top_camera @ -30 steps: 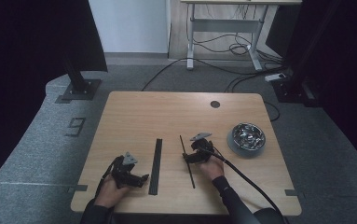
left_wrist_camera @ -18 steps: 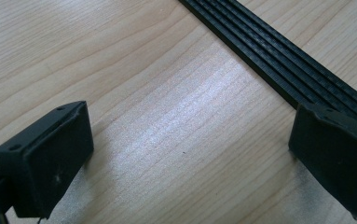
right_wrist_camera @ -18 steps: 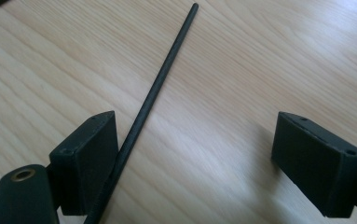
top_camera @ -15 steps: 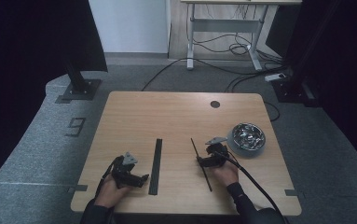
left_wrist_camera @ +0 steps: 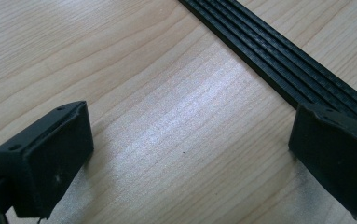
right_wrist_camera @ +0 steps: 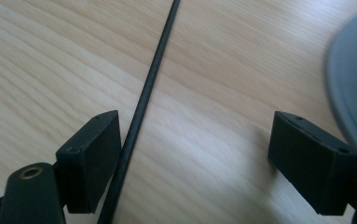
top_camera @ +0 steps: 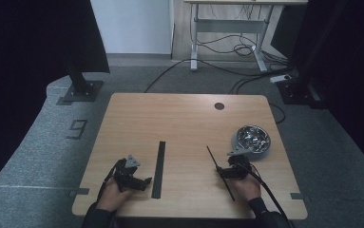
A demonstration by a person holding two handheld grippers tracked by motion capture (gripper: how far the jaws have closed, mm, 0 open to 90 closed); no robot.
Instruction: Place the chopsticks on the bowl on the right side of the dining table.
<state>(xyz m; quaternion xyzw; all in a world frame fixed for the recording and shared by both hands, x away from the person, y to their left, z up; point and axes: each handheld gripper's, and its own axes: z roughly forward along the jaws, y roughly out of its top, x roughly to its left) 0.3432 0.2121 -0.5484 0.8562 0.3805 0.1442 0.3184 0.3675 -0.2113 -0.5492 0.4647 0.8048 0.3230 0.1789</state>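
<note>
Rod (top_camera: pixel 220 172) and flat black strip (top_camera: pixel 159 162) lie well apart on the wooden table (top_camera: pixel 179 118), the thin black rod running slantwise beside the right gripper (top_camera: pixel 223 172), the ribbed strip just beside the left gripper (top_camera: pixel 144 182). Right gripper jaws stand wide apart and have just been closing a little; in the right gripper view the rod (right_wrist_camera: pixel 141 109) lies between them, against the inner face of one jaw, with nothing pressing on it from the other. Left gripper (left_wrist_camera: pixel 190 154) jaws are likewise spread, bare wood between them, one jaw overlapping the strip's (left_wrist_camera: pixel 278 60) edge. Risks, as judged: a rod this slender may roll or skid aside when only one pad meets it, so the jaws could close on air; gripped off-centre, it may pivot and droop; a sweep toward the grey bowl of metal parts (top_camera: pixel 251 139), close by, may knock its rim.
</note>
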